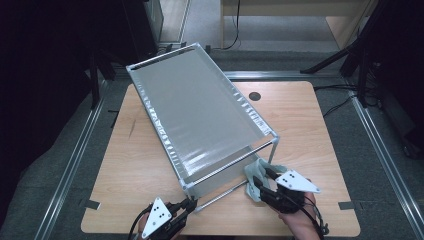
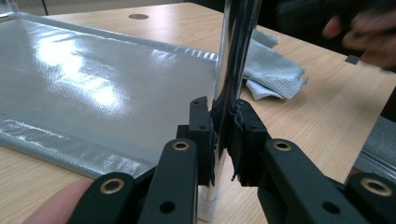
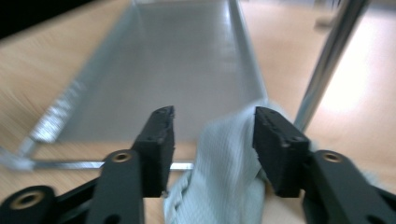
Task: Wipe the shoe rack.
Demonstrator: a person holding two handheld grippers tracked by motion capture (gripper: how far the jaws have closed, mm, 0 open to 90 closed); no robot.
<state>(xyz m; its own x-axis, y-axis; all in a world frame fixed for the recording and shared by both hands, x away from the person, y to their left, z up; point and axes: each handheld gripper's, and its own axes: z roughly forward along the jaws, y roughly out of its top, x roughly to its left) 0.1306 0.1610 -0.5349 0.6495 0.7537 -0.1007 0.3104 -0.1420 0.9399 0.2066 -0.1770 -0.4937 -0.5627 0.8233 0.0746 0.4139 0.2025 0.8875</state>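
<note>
Cloth [image 1: 260, 172] sits crumpled on the table just right of the rack's [image 1: 200, 120] near corner, right under your right gripper [image 1: 260, 186], whose jaws are spread around it, not pinching. Your left gripper [image 2: 225, 135] is clamped on the rack's leg [image 2: 233, 56], so the right's your nearer hand.

Black jaws, brass rivets; grey three-cornered dotted plates; black trailing cables.

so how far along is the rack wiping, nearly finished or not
Hard to call finished. In hand: the left gripper is clamped on a chrome post of the rack, steadying it. The right gripper stands open with the pale cloth between its jaws, unpressed. How much is already wiped cannot be told. Left: probably regrip the cloth and wipe on.
</note>
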